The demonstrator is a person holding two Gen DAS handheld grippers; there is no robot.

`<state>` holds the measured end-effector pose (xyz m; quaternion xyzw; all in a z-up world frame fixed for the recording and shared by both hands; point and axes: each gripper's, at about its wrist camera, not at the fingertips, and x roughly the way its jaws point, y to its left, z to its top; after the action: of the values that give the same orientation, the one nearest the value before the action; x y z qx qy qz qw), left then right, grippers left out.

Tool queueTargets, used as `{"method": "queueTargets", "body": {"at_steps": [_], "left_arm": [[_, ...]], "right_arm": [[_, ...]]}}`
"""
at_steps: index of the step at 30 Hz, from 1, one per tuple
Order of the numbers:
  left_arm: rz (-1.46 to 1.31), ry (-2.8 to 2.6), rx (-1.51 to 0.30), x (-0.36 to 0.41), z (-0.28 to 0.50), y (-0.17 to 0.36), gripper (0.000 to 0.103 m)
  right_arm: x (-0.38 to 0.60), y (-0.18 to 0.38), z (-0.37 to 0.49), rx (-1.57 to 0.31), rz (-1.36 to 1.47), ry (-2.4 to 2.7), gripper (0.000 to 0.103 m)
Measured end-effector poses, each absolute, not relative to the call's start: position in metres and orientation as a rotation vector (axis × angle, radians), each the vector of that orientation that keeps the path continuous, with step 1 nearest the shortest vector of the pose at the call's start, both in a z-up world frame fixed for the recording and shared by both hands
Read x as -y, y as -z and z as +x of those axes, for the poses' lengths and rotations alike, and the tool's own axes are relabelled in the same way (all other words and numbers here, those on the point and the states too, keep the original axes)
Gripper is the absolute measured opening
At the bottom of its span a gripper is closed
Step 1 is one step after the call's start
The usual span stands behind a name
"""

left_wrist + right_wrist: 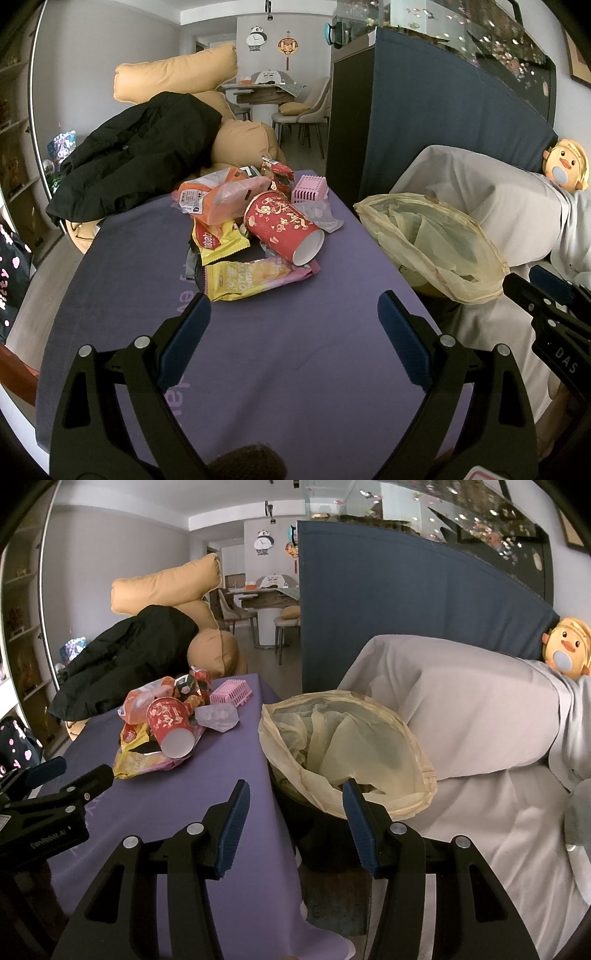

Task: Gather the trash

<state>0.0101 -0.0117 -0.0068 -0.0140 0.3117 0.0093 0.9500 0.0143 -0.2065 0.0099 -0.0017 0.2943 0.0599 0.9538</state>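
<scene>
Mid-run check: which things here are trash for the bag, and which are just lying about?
Job:
red paper cup
yellow snack wrappers
orange packet
clear plastic wrapper
lined trash bin

Lying about:
black jacket
duck plush
pink basket, possibly not trash

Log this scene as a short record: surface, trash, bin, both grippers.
surface: table under a purple cloth
trash: pile at the far end; red cup lying on its side, mouth toward the cameras; yellow wrapper nearest; pink crate behind
bin: bin with open yellowish liner, beside the table's right edge
left gripper: open, empty, short of the pile
right gripper: open, empty, at the table edge by the bin
</scene>
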Motion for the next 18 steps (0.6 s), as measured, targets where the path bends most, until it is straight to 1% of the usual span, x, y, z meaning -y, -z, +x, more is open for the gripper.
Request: {"method": "queueTargets", "body": {"at_steps": [6,12,18], "left_arm": [[-0.061,0.011,-0.64,-0.01,0.021,0.014,0.087],[-0.107,-0.001,-0.636,-0.065,0.047,0.023,0.087],[-0.159,-0.042,-0.631,-0.126,0.069,0.024,0.087]], "right_arm": [[0.215,0.0,0.027,-0.629,0.008,-0.14,0.05],[0.2,0.01,0.061,-0.658,-0.005,-0.215,0.05],[0.16,0.005,0.102,-0.679,-0.003,-0.428,0.05]]}}
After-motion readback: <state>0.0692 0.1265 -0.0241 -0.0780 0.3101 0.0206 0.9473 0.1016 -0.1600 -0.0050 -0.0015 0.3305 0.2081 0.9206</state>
